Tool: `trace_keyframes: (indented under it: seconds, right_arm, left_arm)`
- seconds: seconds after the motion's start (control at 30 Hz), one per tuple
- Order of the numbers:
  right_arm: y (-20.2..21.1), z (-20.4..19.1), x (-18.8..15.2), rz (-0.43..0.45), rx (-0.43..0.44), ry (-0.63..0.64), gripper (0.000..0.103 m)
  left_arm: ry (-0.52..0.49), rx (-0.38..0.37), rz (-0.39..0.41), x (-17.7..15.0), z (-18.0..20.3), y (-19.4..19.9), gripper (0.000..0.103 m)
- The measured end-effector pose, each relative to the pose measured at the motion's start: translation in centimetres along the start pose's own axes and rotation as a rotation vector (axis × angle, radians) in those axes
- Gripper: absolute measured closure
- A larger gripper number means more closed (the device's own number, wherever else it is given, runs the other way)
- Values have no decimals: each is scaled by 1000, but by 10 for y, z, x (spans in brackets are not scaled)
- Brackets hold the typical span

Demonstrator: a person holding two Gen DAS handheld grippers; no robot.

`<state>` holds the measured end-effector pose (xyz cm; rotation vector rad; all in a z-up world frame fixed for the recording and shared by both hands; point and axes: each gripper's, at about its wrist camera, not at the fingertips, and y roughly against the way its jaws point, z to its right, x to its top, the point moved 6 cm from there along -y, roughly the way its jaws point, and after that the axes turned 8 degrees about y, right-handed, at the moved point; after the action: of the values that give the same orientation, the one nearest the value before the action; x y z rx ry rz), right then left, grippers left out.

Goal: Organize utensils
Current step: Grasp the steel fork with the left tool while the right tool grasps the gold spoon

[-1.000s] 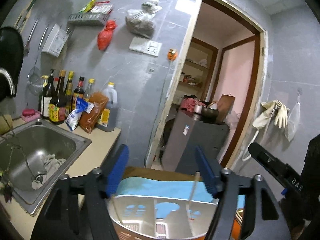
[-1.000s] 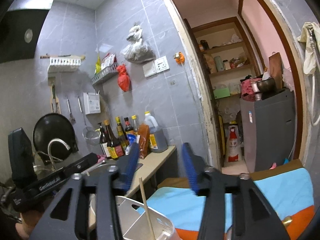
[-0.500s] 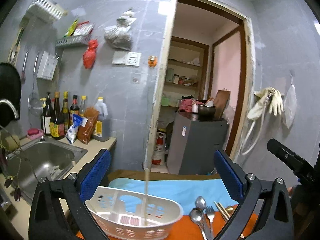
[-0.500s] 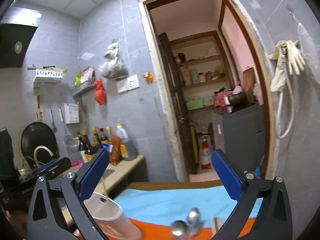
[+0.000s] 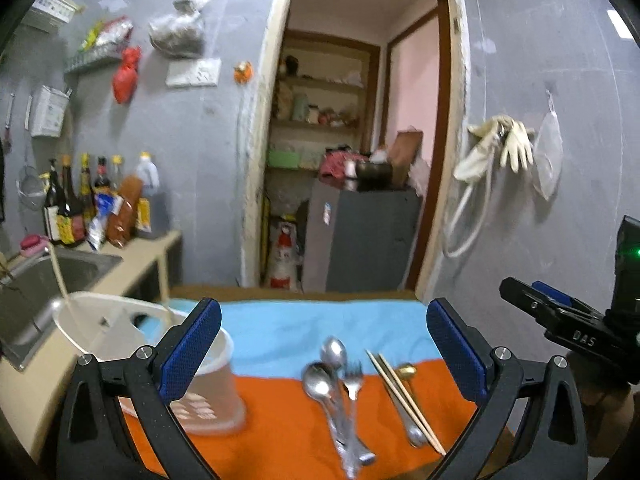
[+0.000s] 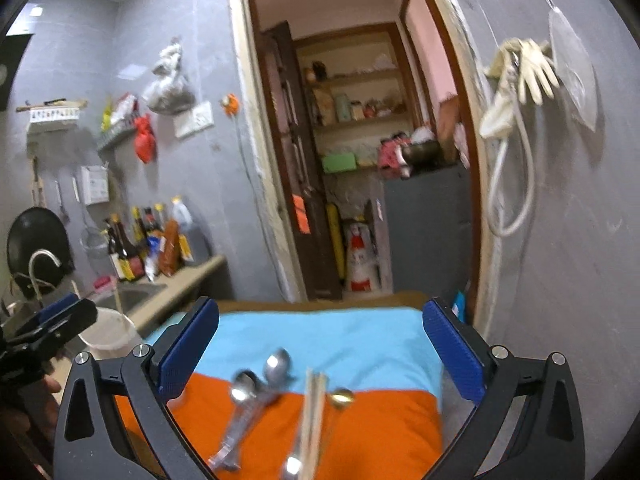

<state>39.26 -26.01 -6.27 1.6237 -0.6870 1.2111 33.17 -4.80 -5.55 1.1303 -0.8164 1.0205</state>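
Left gripper [image 5: 324, 352] and right gripper [image 6: 320, 354] both spread wide, gripping nothing. Between the fingers, blurred spoons [image 5: 320, 376], fork [image 5: 353, 380] and chopsticks [image 5: 404, 396] lie on the orange-blue cloth [image 5: 280, 420]. White holder [image 5: 132, 344] stands left, partly hidden behind left finger. Sink [image 5: 60, 276] beyond, cut off.

Shiny metal spoons [image 5: 326, 364] and a fork [image 5: 352, 380] lie beside wooden chopsticks [image 5: 404, 392]; a white plastic holder [image 5: 120, 332] stands nearby.

Both the left gripper [image 5: 324, 354] and right gripper [image 6: 320, 354] have black frames with silver screws. Their fingers [image 5: 190, 346] carry ribbed blue pads. White "DAS" lettering marks the right one's side.
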Motion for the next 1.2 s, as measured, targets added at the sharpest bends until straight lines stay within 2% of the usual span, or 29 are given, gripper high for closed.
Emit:
trace_keyframes:
  seconds: [0.2, 0.3, 0.37, 0.4, 0.47, 0.67, 0.8, 0.87, 1.03, 1.2]
  right_arm:
    - [-16, 30, -29, -94, 6, -13, 1]
    - [-29, 38, -42, -150, 27, -9, 9]
    - [-39, 41, -51, -194, 46, -12, 18]
    - [-44, 42, -56, -215, 55, -16, 19]
    - [-52, 42, -63, -244, 74, -18, 27]
    - [-72, 34, -81, -319, 127, -5, 33]
    - [-83, 29, -89, -351, 146, -2, 37]
    - [-88, 28, -93, -369, 152, -5, 40]
    - [-98, 25, -103, -426, 169, 0, 49]
    - [-105, 26, -108, -467, 170, -3, 54]
  left_arm:
    - [-29, -5, -100, -31, 21, -32, 3]
    - [-52, -8, -133, -45, 26, -50, 5]
    - [-67, -17, -177, -57, 29, -65, 14]
    - [-70, -19, -193, -60, 28, -70, 18]
    - [-74, -24, -249, -73, 27, -86, 31]
    - [-90, 8, -392, -101, 20, -125, 56]
    - [-94, 29, -454, -113, 14, -144, 62]
    - [-98, 29, -475, -116, 12, -150, 72]
    - [-84, 6, -525, -124, 8, -160, 79]
    - [-51, -2, -563, -124, 2, -171, 80]
